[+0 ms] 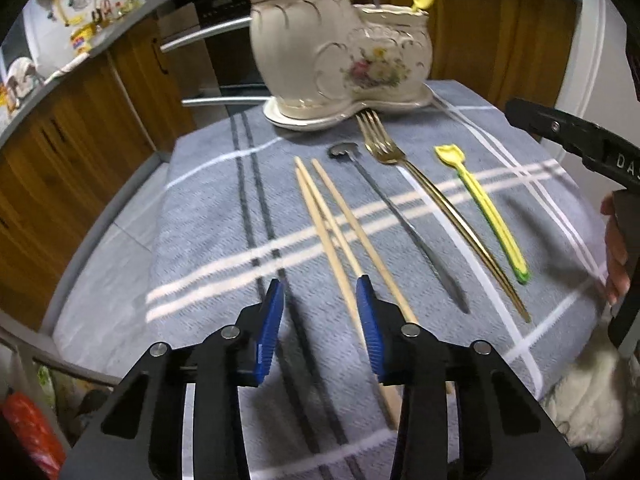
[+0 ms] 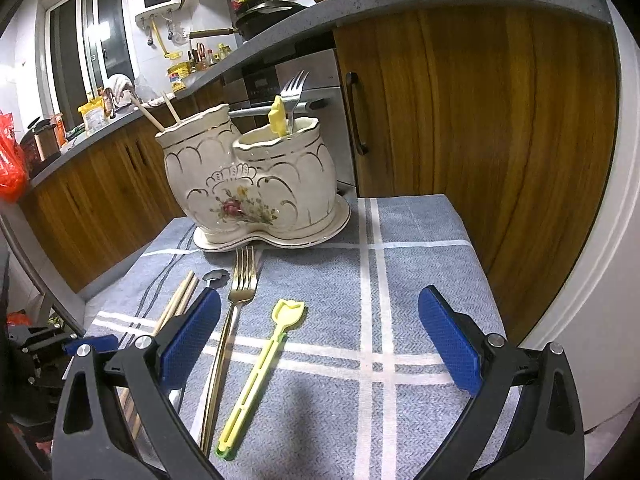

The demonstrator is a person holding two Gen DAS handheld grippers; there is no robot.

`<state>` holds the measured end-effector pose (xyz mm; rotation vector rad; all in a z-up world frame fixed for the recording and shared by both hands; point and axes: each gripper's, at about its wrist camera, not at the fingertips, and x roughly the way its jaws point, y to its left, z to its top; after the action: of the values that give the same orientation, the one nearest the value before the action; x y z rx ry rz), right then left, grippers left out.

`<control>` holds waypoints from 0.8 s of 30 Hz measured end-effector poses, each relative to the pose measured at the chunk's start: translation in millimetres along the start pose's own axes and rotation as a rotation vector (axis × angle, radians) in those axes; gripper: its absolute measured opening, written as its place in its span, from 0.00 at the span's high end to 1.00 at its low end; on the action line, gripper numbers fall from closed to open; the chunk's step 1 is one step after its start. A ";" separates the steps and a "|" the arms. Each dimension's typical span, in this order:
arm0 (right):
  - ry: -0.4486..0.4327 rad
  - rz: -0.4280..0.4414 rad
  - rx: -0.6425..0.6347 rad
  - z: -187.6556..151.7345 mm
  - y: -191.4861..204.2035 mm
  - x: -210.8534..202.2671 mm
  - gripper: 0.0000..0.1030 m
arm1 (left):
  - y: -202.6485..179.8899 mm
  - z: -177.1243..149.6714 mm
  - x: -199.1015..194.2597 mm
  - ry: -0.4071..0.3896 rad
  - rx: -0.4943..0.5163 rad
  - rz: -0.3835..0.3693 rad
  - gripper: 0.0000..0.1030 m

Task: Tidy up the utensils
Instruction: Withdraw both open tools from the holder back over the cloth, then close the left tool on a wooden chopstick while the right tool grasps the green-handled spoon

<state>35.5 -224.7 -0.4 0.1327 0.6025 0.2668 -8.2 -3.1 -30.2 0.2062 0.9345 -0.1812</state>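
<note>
On the blue plaid cloth (image 1: 224, 208), three wooden chopsticks (image 1: 332, 224), a dark spoon (image 1: 384, 204), a gold fork (image 1: 432, 196) and a yellow pick (image 1: 484, 204) lie before the ceramic two-pot holder (image 1: 336, 44). Only the left view shows the left gripper (image 1: 320, 292) narrowed, gripping nothing, one chopstick passing under its right-hand finger. The right view shows the right gripper (image 2: 320, 332) spread wide and empty over the cloth.
</note>
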 end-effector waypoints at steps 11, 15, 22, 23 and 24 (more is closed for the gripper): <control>0.019 -0.007 -0.040 -1.7 -1.1 -3.4 0.05 | -4.1 9.5 10.9 0.039 -0.012 -0.006 0.89; 0.111 0.024 -0.063 -8.5 3.7 6.7 0.10 | -1.1 8.6 12.7 0.016 -0.031 0.003 0.92; 0.247 0.067 -0.101 -22.5 24.4 27.9 0.38 | 1.5 4.0 11.3 -0.008 -0.041 0.012 0.93; 0.260 0.067 -0.103 -24.0 26.8 31.2 0.45 | 1.7 3.9 11.6 -0.010 -0.040 0.012 0.93; 0.277 0.070 -0.103 -25.6 30.0 35.2 0.51 | 1.4 3.8 11.6 -0.011 -0.038 0.013 0.93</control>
<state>42.3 -184.7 -34.4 0.0176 0.8580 0.3873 1.8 -3.4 -37.3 0.1759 0.9244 -0.1522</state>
